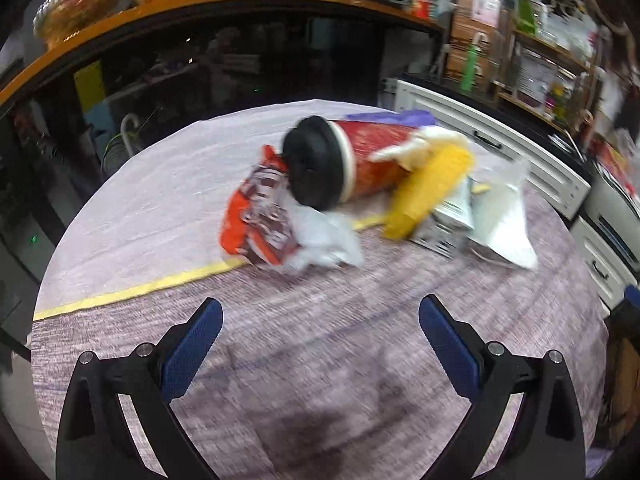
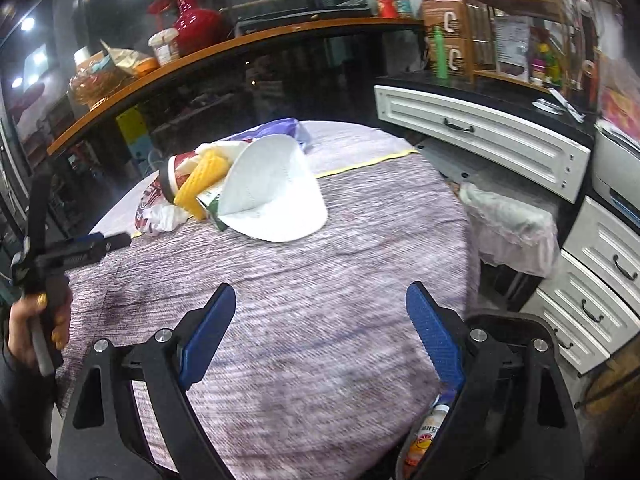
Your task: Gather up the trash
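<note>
Nearest, a black bin [image 2: 496,324] under the right gripper [image 2: 320,308] is seen holding one bottle [image 2: 430,424]. Both the right and the left gripper [image 1: 320,320] are spread wide with nothing between the fingers. Bare tablecloth [image 1: 304,360] lies ahead. Further on, mid-table, the trash is heaped: one red cup [image 1: 360,160] with black lid [image 1: 314,160], one yellow corn cob [image 1: 432,188], one orange wrapper [image 1: 256,220], one white paper cone [image 2: 276,192]. A bag-lined bin [image 2: 512,228] stands off the table's right edge.
</note>
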